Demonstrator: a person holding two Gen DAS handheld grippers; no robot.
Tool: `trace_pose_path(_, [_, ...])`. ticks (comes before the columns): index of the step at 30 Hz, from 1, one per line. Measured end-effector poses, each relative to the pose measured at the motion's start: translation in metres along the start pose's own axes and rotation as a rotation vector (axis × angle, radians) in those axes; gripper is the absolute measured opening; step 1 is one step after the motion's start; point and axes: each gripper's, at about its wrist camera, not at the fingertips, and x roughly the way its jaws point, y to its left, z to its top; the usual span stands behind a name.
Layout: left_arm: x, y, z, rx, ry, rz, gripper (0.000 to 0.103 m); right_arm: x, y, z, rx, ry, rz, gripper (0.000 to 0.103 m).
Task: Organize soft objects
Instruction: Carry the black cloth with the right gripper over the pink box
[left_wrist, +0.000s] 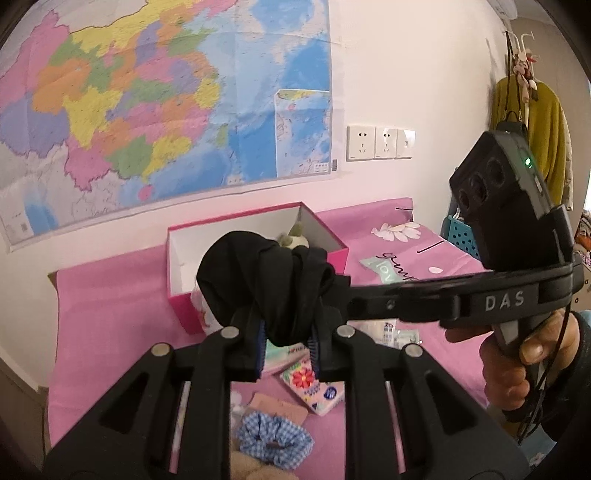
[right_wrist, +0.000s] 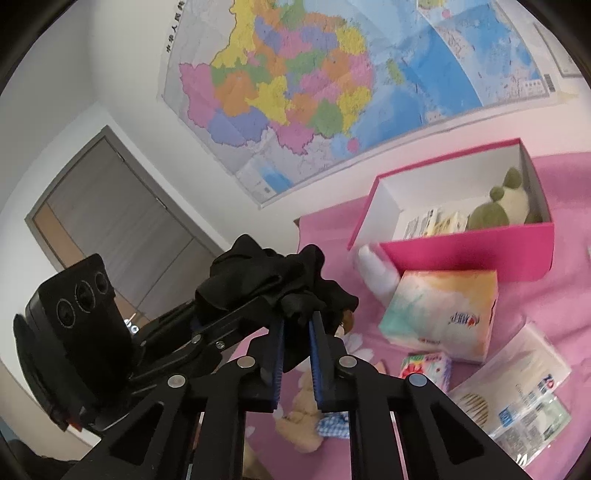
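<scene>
A crumpled black cloth (left_wrist: 251, 273) hangs above the pink-covered table, held from two sides. My left gripper (left_wrist: 286, 325) is shut on its lower part, the blue pads pressing the fabric. In the left wrist view my right gripper (left_wrist: 345, 295) reaches in from the right and meets the cloth's right edge. In the right wrist view the black cloth (right_wrist: 266, 273) sits pinched between the pads of my right gripper (right_wrist: 297, 325), and the left gripper (right_wrist: 203, 310) grips it from the left. Behind stands an open pink box (right_wrist: 469, 251) with a green-and-cream plush toy (right_wrist: 495, 210) inside.
On the pink cloth lie a large tissue pack (right_wrist: 443, 314), a small flowered tissue pack (left_wrist: 314, 384), a blue gingham scrunchie (left_wrist: 273, 439), a beige plush (right_wrist: 299, 424) and a clear plastic packet (right_wrist: 517, 398). A hand (left_wrist: 517, 369) holds the right gripper. A map covers the wall.
</scene>
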Motion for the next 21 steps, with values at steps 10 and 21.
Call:
trace_pose_path(10, [0.037,0.002,0.040,0.028,0.004,0.003,0.021,-0.011,-0.003,0.047,-0.058,-0.061,-0.083,0.010])
trace_pose_path(21, [0.089,0.023,0.086,0.052,0.005,0.038,0.022,0.006,-0.023,0.107,-0.086,-0.080,-0.161,0.010])
